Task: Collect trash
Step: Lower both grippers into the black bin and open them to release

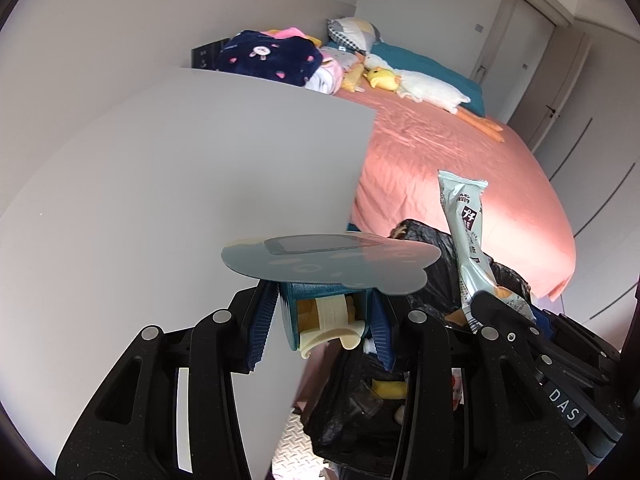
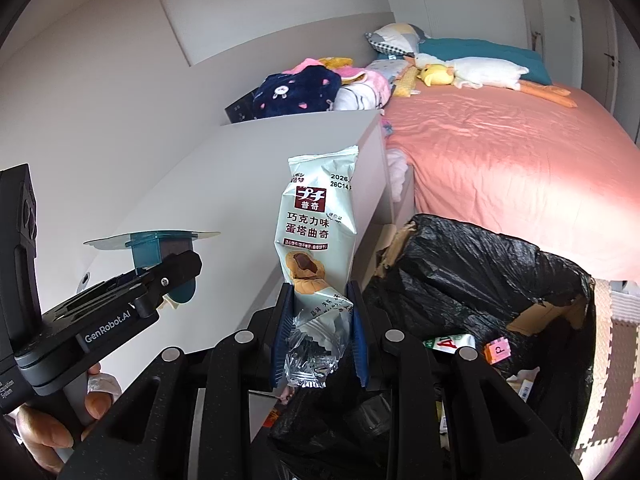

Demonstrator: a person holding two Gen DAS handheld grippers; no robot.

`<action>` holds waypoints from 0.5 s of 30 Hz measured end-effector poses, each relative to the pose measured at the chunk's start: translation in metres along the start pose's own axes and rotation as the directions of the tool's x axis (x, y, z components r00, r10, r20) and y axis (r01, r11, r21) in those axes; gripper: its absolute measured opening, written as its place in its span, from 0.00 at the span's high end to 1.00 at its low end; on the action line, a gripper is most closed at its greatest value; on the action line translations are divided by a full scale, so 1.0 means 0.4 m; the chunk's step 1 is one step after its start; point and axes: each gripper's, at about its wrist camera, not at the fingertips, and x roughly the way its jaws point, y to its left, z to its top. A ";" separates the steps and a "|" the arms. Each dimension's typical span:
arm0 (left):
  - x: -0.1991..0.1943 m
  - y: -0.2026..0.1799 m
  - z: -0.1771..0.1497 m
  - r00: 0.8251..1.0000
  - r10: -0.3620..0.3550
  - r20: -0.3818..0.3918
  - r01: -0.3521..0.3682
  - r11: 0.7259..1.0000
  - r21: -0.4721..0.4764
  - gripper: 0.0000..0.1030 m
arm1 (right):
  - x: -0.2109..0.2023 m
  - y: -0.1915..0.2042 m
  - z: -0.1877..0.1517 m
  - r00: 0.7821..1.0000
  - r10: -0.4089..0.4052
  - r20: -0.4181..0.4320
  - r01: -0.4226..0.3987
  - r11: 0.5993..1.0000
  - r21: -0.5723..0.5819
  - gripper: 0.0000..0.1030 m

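Your left claw [image 1: 324,320] grips teal plastic tape holder [image 1: 320,312]; right claw [image 2: 320,328] pinches pale crinkly cookie wrapper [image 2: 316,240], both near black-bag-lined cardboard trash box [image 2: 480,280], ready to drop.

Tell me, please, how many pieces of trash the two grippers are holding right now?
2. A snack wrapper stands upright in the right gripper, beside the bag-lined box. A blue plastic piece with a flat disc is clamped in the left gripper. More trash lies inside the box, partly hidden.

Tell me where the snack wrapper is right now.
The snack wrapper stands upright, clamped in the right gripper, centre of the right wrist view, beside the black-lined trash box.
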 end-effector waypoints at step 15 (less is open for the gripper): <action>0.008 -0.132 -0.023 0.996 -0.078 -0.031 0.081 0.991 0.104 0.59 | -0.075 -0.130 -0.026 0.997 -0.072 0.032 0.068 0.993 0.096 0.73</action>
